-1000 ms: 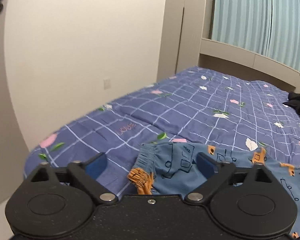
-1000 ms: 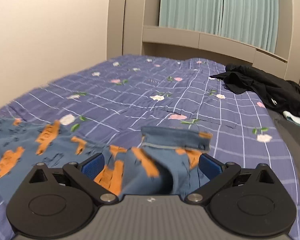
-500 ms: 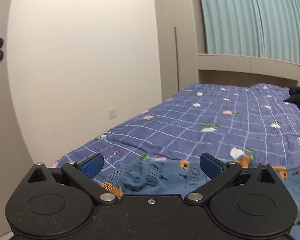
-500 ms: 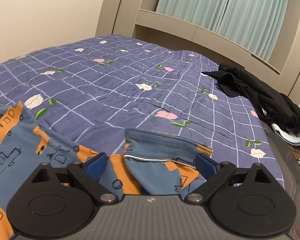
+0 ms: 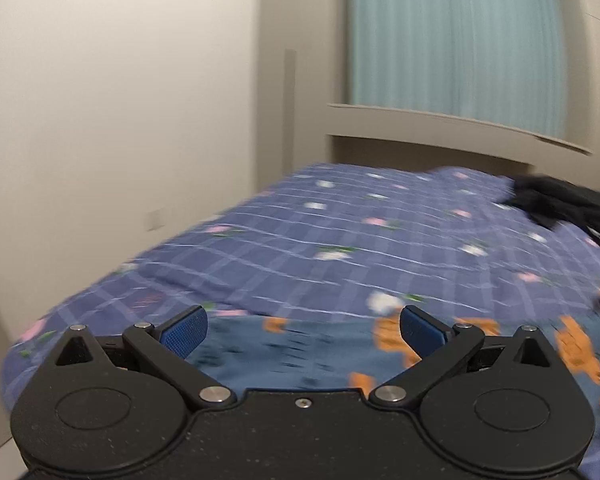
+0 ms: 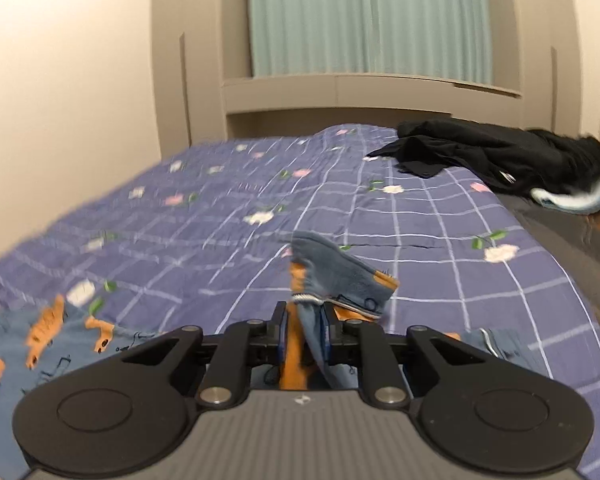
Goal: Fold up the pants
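Blue children's pants with orange truck prints lie on a purple checked bedspread. In the left wrist view the pants point(image 5: 300, 352) spread flat under my left gripper point(image 5: 302, 328), which is open and holds nothing. In the right wrist view my right gripper point(image 6: 303, 336) is shut on a leg cuff of the pants point(image 6: 340, 276), whose end sticks up past the fingers. The rest of the pants point(image 6: 40, 344) lies to the left.
A heap of black clothing point(image 6: 492, 156) and a light blue cloth point(image 6: 580, 196) lie at the far right of the bed point(image 6: 420, 220). A wall runs along the left side point(image 5: 100, 120). A headboard shelf and curtain stand behind.
My right gripper has shut on the pants leg cuff that lay between its open fingers. My left gripper has stayed open and shifted over the pants' waist end.
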`<state>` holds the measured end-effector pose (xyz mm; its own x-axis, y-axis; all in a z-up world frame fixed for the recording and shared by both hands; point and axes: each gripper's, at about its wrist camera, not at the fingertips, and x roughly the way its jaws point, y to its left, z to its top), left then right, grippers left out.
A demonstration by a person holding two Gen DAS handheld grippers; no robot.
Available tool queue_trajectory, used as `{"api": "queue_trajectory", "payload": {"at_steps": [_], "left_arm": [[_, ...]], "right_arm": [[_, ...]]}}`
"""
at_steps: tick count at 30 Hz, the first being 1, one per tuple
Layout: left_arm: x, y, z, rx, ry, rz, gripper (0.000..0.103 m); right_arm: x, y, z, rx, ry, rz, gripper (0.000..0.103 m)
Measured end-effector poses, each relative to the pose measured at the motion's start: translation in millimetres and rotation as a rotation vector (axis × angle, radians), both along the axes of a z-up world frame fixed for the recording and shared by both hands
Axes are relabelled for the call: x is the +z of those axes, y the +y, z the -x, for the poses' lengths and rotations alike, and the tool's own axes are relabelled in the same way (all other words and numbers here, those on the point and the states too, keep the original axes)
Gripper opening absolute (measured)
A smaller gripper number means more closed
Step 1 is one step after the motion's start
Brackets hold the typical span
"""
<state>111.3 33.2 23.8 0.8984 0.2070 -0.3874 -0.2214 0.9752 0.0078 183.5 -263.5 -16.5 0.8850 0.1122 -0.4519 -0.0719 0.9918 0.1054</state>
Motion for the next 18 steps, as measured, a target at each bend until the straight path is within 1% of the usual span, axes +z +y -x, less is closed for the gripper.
{"api": "queue_trajectory", "payload": {"at_steps": [3, 6, 9, 10, 12, 13, 15, 17, 18], "left_arm": [[-10, -24, -10, -0.095, 0.052, -0.007, 0.102], [-28, -41, -22, -0.158, 0.134, 0.009, 0.102], [-45, -48, -32, -0.167, 0.214, 0.010, 0.102], [-48, -47, -34, -0.166, 0.229, 0.011, 0.102], [-53, -48, -33, -0.164, 0.250, 0.017, 0.102], [-56, -49, -33, -0.163, 0.260, 0.019, 0.102], [-60, -48, -32, -0.157, 0.279, 0.017, 0.102], [-62, -43, -33, -0.146, 0.293, 0.013, 0.102], [-60, -41, -34, -0.139, 0.298, 0.013, 0.102]], "right_arm": [[9, -26, 18, -0.047, -0.024, -0.121, 0.018], [14, -56, 34, -0.100, -0.030, -0.209, 0.018], [8, -85, 43, -0.157, 0.003, -0.269, 0.018], [5, -93, 45, -0.170, 0.016, -0.283, 0.018], [-3, -107, 46, -0.182, 0.047, -0.334, 0.021], [-7, -113, 46, -0.183, 0.058, -0.363, 0.024], [-14, -122, 45, -0.173, 0.071, -0.425, 0.043], [-17, -126, 40, -0.162, 0.076, -0.462, 0.052], [-19, -127, 38, -0.163, 0.078, -0.478, 0.052]]}}
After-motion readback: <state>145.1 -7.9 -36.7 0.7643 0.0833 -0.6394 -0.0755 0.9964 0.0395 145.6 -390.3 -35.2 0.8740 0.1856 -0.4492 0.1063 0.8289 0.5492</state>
